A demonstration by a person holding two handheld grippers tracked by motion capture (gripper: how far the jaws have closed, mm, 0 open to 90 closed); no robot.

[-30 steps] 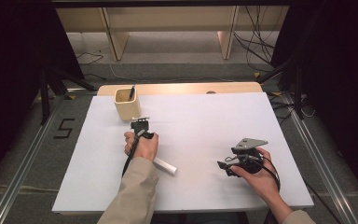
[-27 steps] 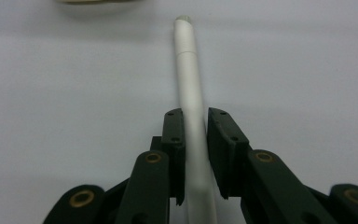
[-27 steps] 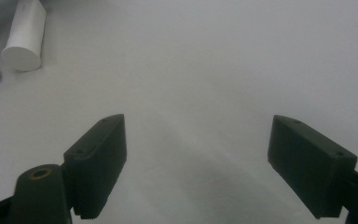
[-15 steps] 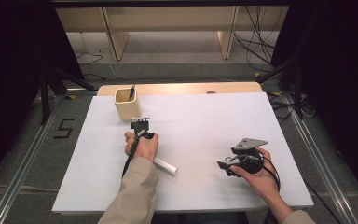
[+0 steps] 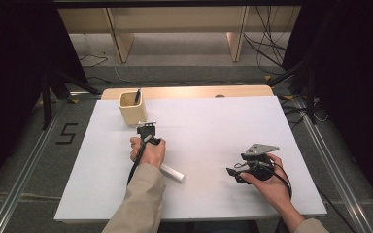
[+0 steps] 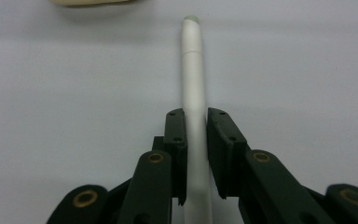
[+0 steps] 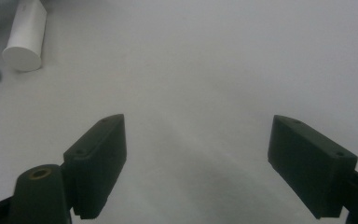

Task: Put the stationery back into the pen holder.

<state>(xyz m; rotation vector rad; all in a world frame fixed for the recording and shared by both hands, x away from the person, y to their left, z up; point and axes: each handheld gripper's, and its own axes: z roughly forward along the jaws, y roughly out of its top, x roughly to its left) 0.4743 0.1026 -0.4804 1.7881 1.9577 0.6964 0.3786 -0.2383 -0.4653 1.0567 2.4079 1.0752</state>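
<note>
Person seated at a white-covered bench [image 5: 233, 126], one hand-held two-jaw gripper per hand. Left gripper [image 6: 196, 140]: fingers nearly closed round a slim white cylindrical marker-like tube [image 6: 193, 79]; in the left gripper view the tube runs straight out between the pads along the gripper's own axis, its capped end w/ a greenish tip pointing away from the hand. A thin gap shows betw. the tube and the pad at view right, so whether the grip is firm or merely snug cannot be told; tube appears to lie on or just above the bench. In the high view the left gripper [image 5: 146, 132] points toward the far edge, and the tube's rear end [image 5: 172, 173] sticks out behind the hand, toward the person and to the right. Long axis thus runs roughly from near-right to far-left, aimed approx. at the pale wooden square pen holder [image 5: 132, 108], which stands just beyond the fingers and already carries a dark pen [image 5: 137, 95]. Right gripper [image 5: 245, 170]: fingers wide apart, holding nothing, resting near the bench's near-right area, well apart from the tube; its own view shows the tube's blunt end [image 7: 25, 35] far off. Left hand is clearly the nearer; judged next move: lift and tip the tube into the holder.
</note>
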